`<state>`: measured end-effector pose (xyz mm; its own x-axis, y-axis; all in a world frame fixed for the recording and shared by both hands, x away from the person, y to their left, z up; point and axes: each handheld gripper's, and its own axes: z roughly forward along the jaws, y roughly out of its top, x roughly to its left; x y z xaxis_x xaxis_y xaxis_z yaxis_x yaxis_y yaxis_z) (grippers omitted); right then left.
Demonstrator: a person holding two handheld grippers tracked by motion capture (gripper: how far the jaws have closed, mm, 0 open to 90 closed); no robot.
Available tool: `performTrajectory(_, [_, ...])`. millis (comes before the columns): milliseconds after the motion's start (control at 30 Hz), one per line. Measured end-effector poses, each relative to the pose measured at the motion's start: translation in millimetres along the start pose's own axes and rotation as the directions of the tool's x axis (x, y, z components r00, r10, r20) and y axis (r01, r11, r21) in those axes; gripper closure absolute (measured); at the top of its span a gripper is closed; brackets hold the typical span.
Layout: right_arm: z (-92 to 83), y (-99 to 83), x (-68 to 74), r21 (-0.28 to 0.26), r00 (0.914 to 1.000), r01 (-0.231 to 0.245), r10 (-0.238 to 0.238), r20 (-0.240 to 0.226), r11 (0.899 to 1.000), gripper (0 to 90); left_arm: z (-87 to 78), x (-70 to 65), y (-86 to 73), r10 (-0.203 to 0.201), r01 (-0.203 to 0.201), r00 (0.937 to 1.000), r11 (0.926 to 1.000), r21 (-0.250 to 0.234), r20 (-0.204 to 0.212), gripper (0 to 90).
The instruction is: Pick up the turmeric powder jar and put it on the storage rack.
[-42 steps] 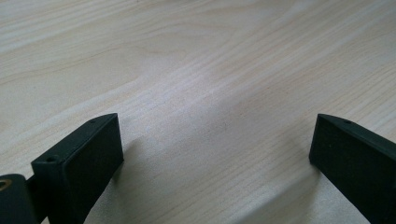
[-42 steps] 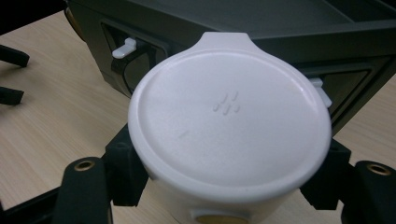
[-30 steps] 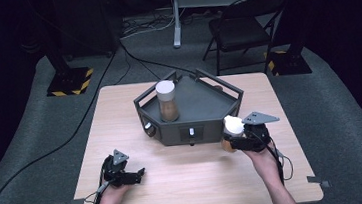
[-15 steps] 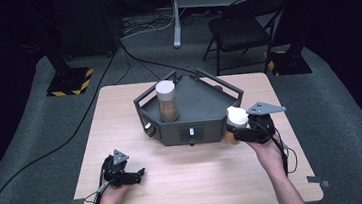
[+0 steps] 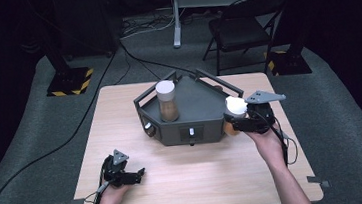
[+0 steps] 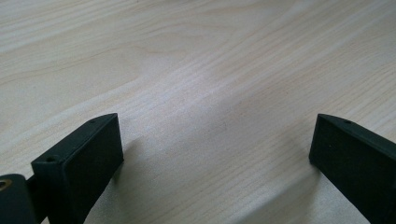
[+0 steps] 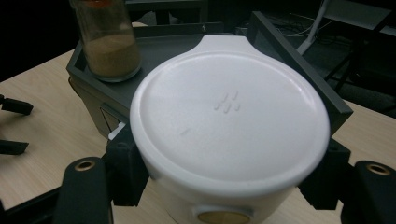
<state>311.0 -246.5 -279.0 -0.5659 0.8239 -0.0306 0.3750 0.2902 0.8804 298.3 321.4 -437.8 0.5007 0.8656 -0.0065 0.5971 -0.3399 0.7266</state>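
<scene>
A dark grey tray [image 5: 207,131] with raised rails stands at the table's middle back. On its left part stands a spice jar [image 5: 167,101] with a white lid and brown powder; the right gripper view has that jar [image 7: 108,42] at the upper left. My right gripper [image 5: 233,122] is shut on a second white-lidded jar [image 5: 236,106], held upright in the air beside the tray's right front corner. Its lid [image 7: 229,121] sits between the black pads [image 7: 125,170]. My left gripper [image 5: 138,175] rests open on the bare wood [image 6: 205,93] near the front left.
A small round brown thing [image 5: 148,130] sits on the tray's left front face. The tray rail [image 7: 299,70] runs just behind the held jar. Beyond the table stand a chair [image 5: 242,31] and stands with striped bases [image 5: 69,82].
My right gripper has risen with the white-lidded jar and moved a little toward the tray's right side. The left gripper has stayed where it was.
</scene>
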Motion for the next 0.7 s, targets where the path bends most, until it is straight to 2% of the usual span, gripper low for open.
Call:
performTrajectory(467, [2.9, 19.6, -0.4, -0.01, 0.9999, 0.007, -0.007, 0.012, 1.0, 29.5, 0.1, 0.3, 0.0, 0.0, 0.0, 1.0, 1.0, 0.0, 0.001, 2.3])
performTrajectory(700, [10.0, 30.2, -0.5, -0.017, 0.9998, 0.015, -0.015, 0.016, 1.0, 29.5, 0.1, 0.3, 0.1, 0.001, -0.001, 1.0, 1.0, 0.0, 0.001, 2.3])
